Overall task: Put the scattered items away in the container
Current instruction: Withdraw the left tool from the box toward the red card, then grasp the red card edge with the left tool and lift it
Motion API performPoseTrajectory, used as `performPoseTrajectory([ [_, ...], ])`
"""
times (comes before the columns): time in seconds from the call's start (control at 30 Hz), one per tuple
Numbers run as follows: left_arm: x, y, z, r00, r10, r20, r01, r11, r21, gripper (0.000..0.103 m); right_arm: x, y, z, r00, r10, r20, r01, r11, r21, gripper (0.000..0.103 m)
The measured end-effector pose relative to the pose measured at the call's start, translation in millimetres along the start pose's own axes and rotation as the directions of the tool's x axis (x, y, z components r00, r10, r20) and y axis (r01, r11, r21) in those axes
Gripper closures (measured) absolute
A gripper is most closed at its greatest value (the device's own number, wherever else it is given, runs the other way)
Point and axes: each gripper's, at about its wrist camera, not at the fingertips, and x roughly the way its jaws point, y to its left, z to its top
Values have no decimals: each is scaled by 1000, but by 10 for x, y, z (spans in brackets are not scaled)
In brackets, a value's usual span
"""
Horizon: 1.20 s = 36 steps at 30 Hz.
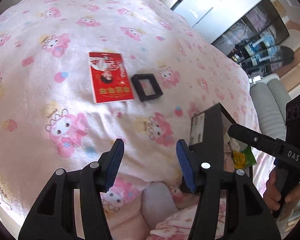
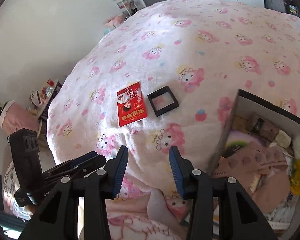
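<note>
A red booklet (image 1: 110, 78) lies flat on the pink cartoon-print blanket (image 1: 50, 30), with a small black square frame (image 1: 147, 87) just right of it. Both also show in the right wrist view: the booklet (image 2: 131, 104) and the frame (image 2: 163, 100). A black-walled box (image 2: 226, 132) stands at the right, holding several items, with its wall in the left wrist view (image 1: 212, 128). My left gripper (image 1: 150, 152) is open and empty, short of the booklet. My right gripper (image 2: 149, 156) is open and empty, short of both items.
The right gripper's body (image 1: 270, 144) sits at the right of the left wrist view, over the box. The left gripper's body (image 2: 50, 170) sits at the lower left of the right wrist view. A white wall (image 2: 40, 30) and a cluttered side table (image 2: 46, 96) stand left of the bed.
</note>
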Motion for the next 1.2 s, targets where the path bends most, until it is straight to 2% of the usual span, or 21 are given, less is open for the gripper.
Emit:
performPoseTrajectory([
  [0.13, 183, 513, 223, 999, 8, 38, -2, 990, -139, 51, 532, 122, 268, 995, 17, -98, -22, 999, -46, 65],
  [0.2, 344, 733, 366, 999, 7, 35, 0, 980, -199, 57, 826, 131, 378, 988, 20, -155, -29, 998, -59, 65],
  [0.3, 638, 923, 546, 999, -36, 12, 38, 971, -238, 61, 1229, 52, 551, 966, 103, -237, -104, 995, 8, 65],
  [0.33, 721, 955, 596, 999, -42, 5, 42, 969, -244, 62, 1340, 39, 602, 961, 107, -253, -106, 994, 17, 65],
  [0.43, 948, 1028, 721, 998, -56, -6, 52, 962, -269, 62, 1628, 61, 708, 958, 42, -284, -49, 999, -20, 65],
  [0.53, 1101, 1063, 795, 998, -68, -9, 62, 954, -292, 62, 1829, 54, 762, 952, 95, -291, -92, 996, 22, 65],
  [0.6, 1173, 1048, 821, 998, -64, -21, 55, 955, -290, 62, 1940, 49, 797, 953, 82, -293, -77, 997, 29, 65],
  [0.63, 1192, 1028, 827, 998, -58, -21, 50, 959, -281, 64, 1998, 48, 810, 953, 58, -297, -55, 998, 19, 65],
  [0.67, 1209, 1004, 832, 998, -50, -24, 42, 962, -268, 73, 2049, 41, 815, 954, 47, -298, -44, 999, 16, 65],
  [0.7, 1226, 985, 835, 999, -42, -29, 33, 965, -259, 81, 2102, 21, 816, 951, 59, -304, -52, 998, 29, 65],
  [0.73, 1234, 975, 831, 999, -42, -32, 33, 966, -255, 83, 2150, 0, 811, 946, 78, -315, -67, 997, 47, 65],
  [0.8, 1221, 963, 805, 997, -65, -35, 53, 962, -267, 90, 2228, -28, 778, 937, 99, -336, -80, 994, 70, 64],
  [0.93, 1112, 821, 706, 996, -78, -44, 66, 969, -236, 95, 2169, -37, 699, 940, 78, -331, -65, 997, 50, 68],
  [0.97, 1087, 758, 658, 995, -89, -53, 75, 972, -222, 97, 2102, -53, 681, 943, 97, -319, -81, 995, 65, 75],
  [1.03, 1058, 639, 546, 993, -91, -74, 74, 976, -203, 97, 1961, -92, 650, 942, 171, -289, -141, 982, 123, 75],
  [1.07, 1054, 588, 494, 993, -86, -85, 68, 979, -191, 97, 1888, -102, 636, 946, 178, -271, -146, 980, 135, 75],
  [1.13, 1046, 495, 356, 989, -92, -113, 70, 980, -185, 97, 1756, -96, 604, 961, 108, -253, -83, 991, 107, 75],
  [1.17, 1055, 476, 294, 986, -102, -132, 75, 978, -195, 93, 1698, -104, 588, 968, 71, -242, -49, 994, 95, 75],
  [1.2, 1077, 475, 246, 981, -107, -160, 74, 976, -203, 79, 1665, -117, 574, 969, 56, -242, -34, 995, 94, 75],
])
